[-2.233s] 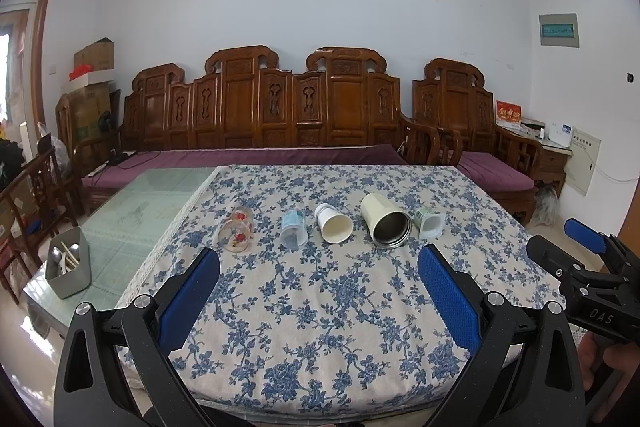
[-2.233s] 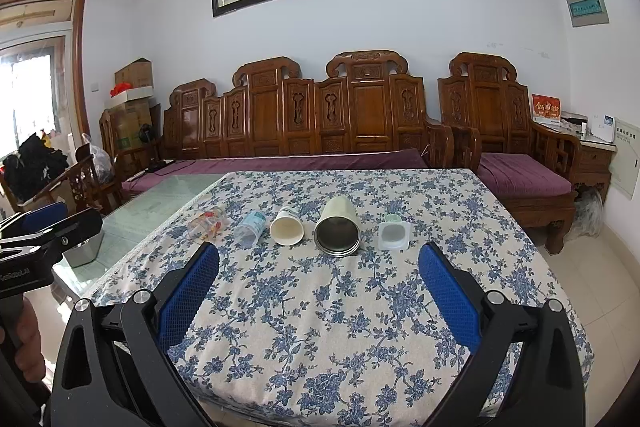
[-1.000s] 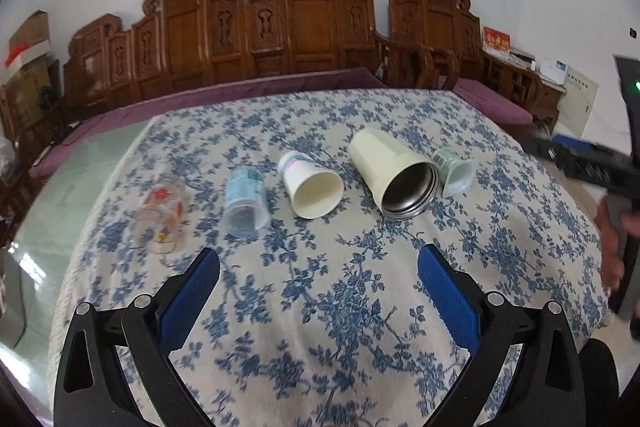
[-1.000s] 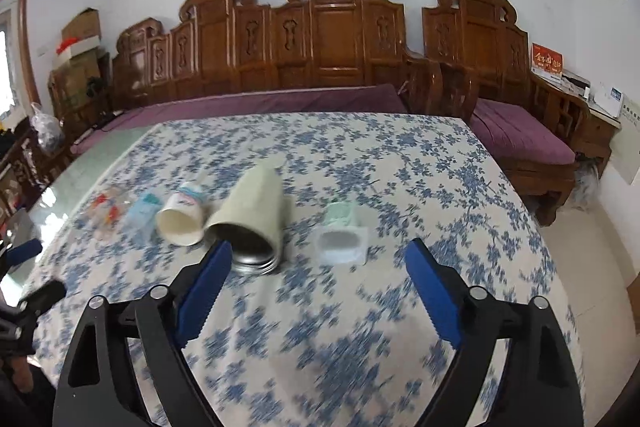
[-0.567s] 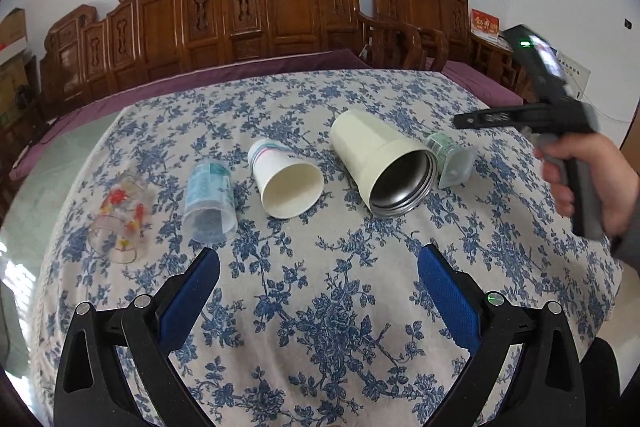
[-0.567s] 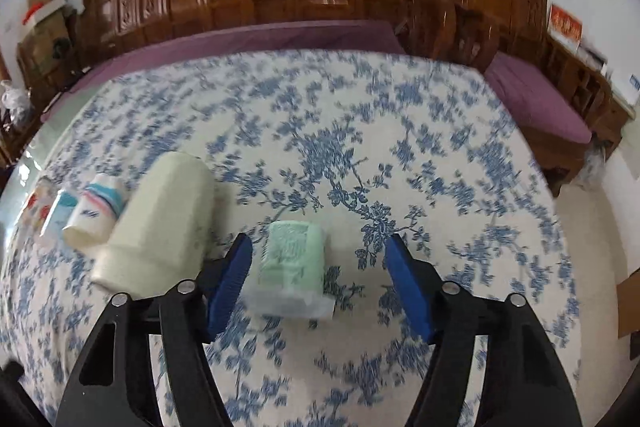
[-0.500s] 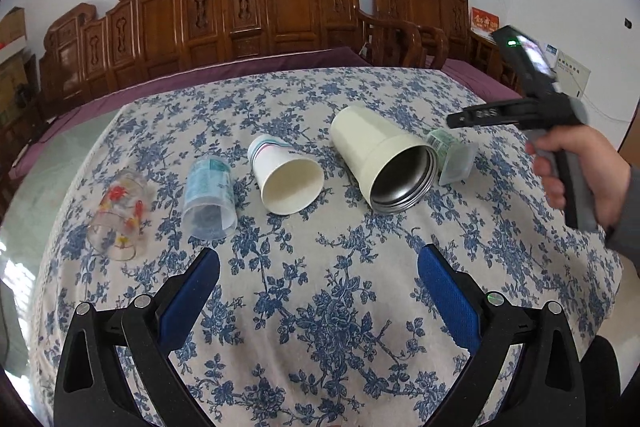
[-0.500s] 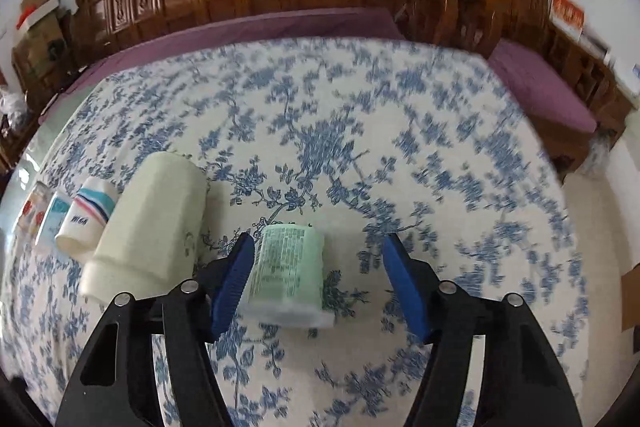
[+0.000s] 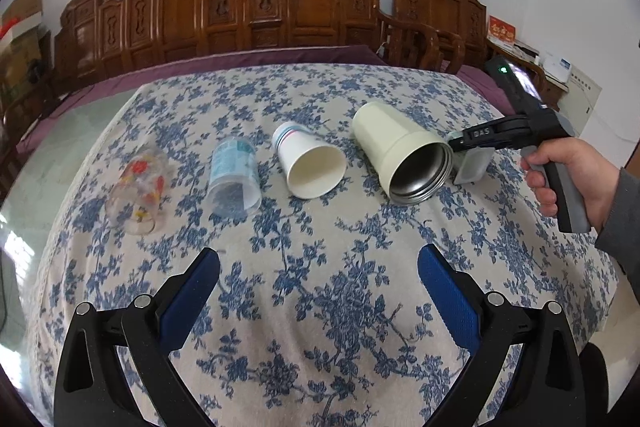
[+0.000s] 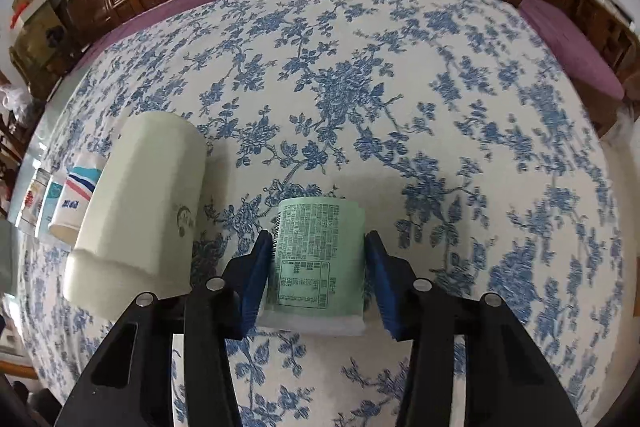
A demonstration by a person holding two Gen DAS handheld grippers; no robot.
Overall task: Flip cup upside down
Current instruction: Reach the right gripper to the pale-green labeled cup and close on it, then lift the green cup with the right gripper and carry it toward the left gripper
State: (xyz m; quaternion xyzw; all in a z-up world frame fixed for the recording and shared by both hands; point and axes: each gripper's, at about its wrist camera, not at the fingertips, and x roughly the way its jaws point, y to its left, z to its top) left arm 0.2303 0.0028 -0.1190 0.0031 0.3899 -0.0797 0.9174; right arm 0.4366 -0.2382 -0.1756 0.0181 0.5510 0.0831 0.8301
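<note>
- presently, item: green-labelled cup (image 10: pixel 318 259), on its side on the floral tablecloth (image 10: pixel 400 67), just beside the cream tumbler (image 10: pixel 144 219).
- right gripper (image 10: pixel 316 271): blue pads (image 10: pixel 256 275) pressed on both cup flanks, clamped.
- left gripper (image 9: pixel 320 291): pads wide apart, holding nothing, near the table edge.
- handling note: thin wall likely; squeeze lightly, lift clear of the tumbler, then rotate mouth down and set flat.

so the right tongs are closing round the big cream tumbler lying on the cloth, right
Not quite: the right tongs are closing round the small green cup lying on the cloth; the cream tumbler lies beside it. The right wrist view shows this.
</note>
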